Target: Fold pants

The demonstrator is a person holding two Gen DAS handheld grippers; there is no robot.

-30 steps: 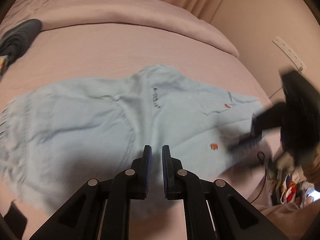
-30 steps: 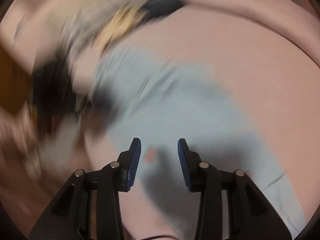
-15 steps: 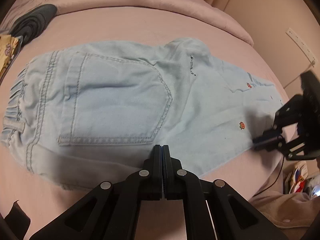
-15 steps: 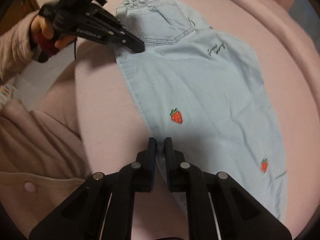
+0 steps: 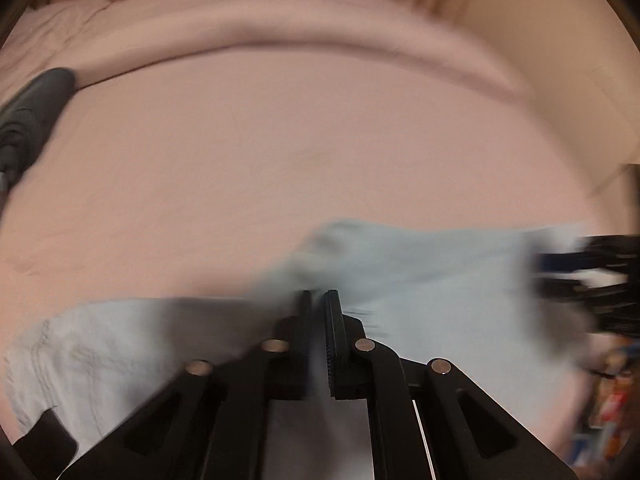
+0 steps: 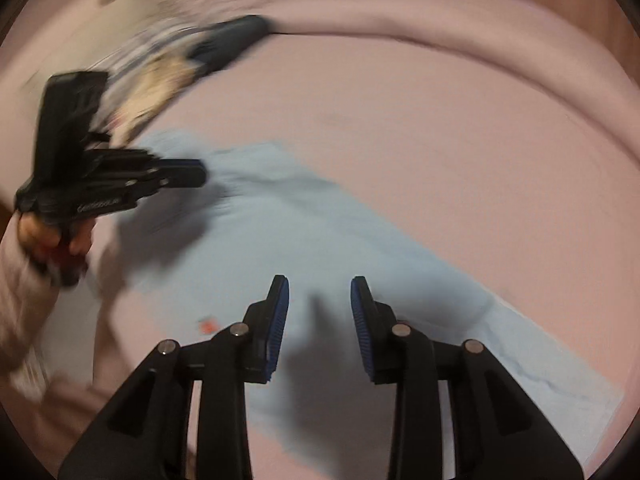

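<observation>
Light blue denim pants [image 6: 320, 240] with small strawberry patches lie along a pink bed [image 6: 440, 128]. My left gripper [image 5: 318, 300] is shut on a fold of the pants [image 5: 420, 272] and holds the cloth lifted; it also shows in the right wrist view [image 6: 192, 172] at the pants' upper part. My right gripper [image 6: 319, 292] is open and empty above the pant leg. It appears blurred at the right edge of the left wrist view [image 5: 560, 272]. Both views are motion-blurred.
A dark folded garment [image 5: 28, 120] lies at the bed's left, with patterned clothes [image 6: 160, 76] beside it. A rolled pink blanket [image 5: 320, 32] runs along the far side. Clutter [image 5: 612, 400] lies off the bed's right edge.
My right gripper has opened and let go of the pant leg. My left gripper stays shut and has lifted the pants' edge, moving it across the bed.
</observation>
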